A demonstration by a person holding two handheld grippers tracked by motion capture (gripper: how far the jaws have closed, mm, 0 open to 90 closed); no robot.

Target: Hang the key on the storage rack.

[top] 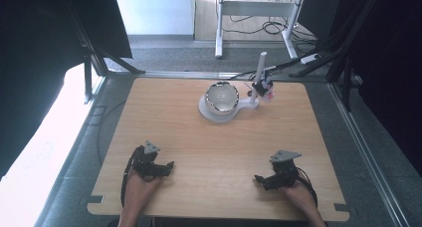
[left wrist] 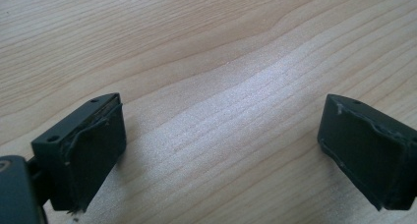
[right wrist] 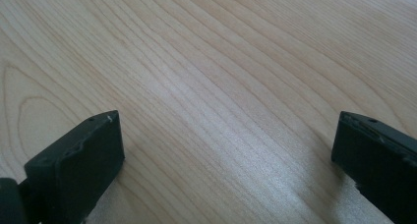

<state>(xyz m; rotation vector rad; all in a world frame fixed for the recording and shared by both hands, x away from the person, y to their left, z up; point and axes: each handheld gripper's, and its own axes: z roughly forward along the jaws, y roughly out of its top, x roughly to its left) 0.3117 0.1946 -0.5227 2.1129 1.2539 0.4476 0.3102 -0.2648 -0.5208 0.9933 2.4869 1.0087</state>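
Observation:
A person's hands hold two black grippers low over the near part of a wooden table [top: 214,137]. My left gripper [top: 168,167] is at the near left, pointing toward the middle; in the left gripper view its jaws stand wide apart [left wrist: 221,145] with bare wood between them. My right gripper [top: 260,179] is at the near right, pointing left. Its jaws also stand wide apart [right wrist: 228,155] over bare wood, holding nothing. At the far middle of the table a white bowl [top: 222,97] sits on a white round base [top: 209,112].
A white post [top: 259,77] rises from the base's right arm, with a small black and pink clamp [top: 263,87] on it. A cable [top: 288,65] runs off the far edge. Beyond the table stands a white desk frame [top: 259,10]; dark curtains flank both sides.

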